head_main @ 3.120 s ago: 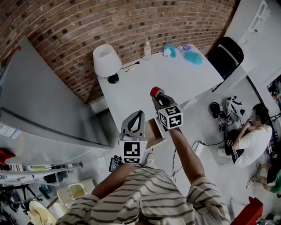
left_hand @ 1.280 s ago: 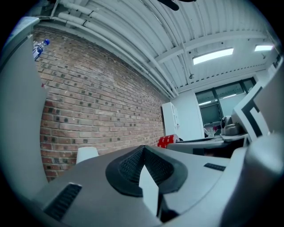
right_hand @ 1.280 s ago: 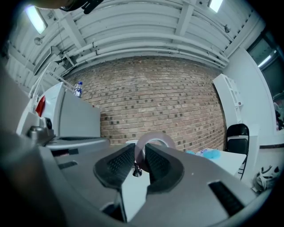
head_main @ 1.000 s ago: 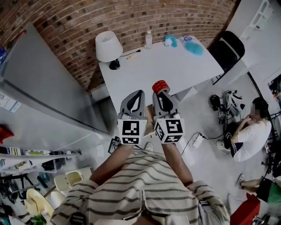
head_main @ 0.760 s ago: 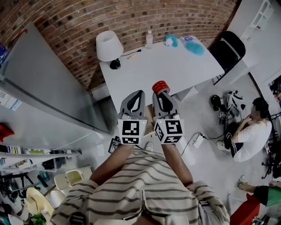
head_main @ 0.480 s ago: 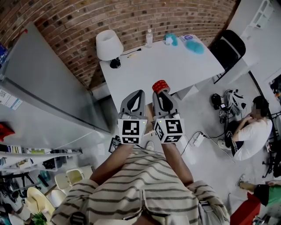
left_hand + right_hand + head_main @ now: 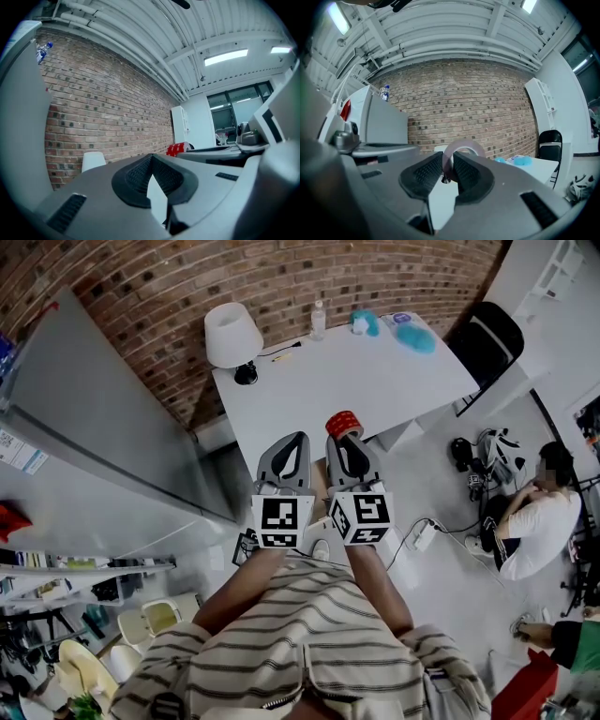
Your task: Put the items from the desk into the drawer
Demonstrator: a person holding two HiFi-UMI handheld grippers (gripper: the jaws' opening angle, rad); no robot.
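Observation:
My right gripper (image 7: 342,435) is shut on a red tape roll (image 7: 343,423), held upright over the white desk's (image 7: 366,390) near edge. In the right gripper view the roll (image 7: 461,147) stands pinched between the two pads at my right gripper (image 7: 449,162). My left gripper (image 7: 292,440) hangs just to its left, shut with nothing in it; its pads meet in the left gripper view at my left gripper (image 7: 151,158), where the roll (image 7: 178,149) shows beyond. The drawer is hidden beneath the grippers.
On the desk's far side stand a white lamp (image 7: 232,337), a small bottle (image 7: 318,322), a pen (image 7: 280,357) and teal fluffy items (image 7: 417,338). A black chair (image 7: 482,351) is at the right. A person (image 7: 530,532) sits on the floor. A grey cabinet (image 7: 94,427) lies left.
Since three seconds ago my right gripper has drawn back toward my body with the tape roll, level with the left one. Over the last second neither gripper has moved.

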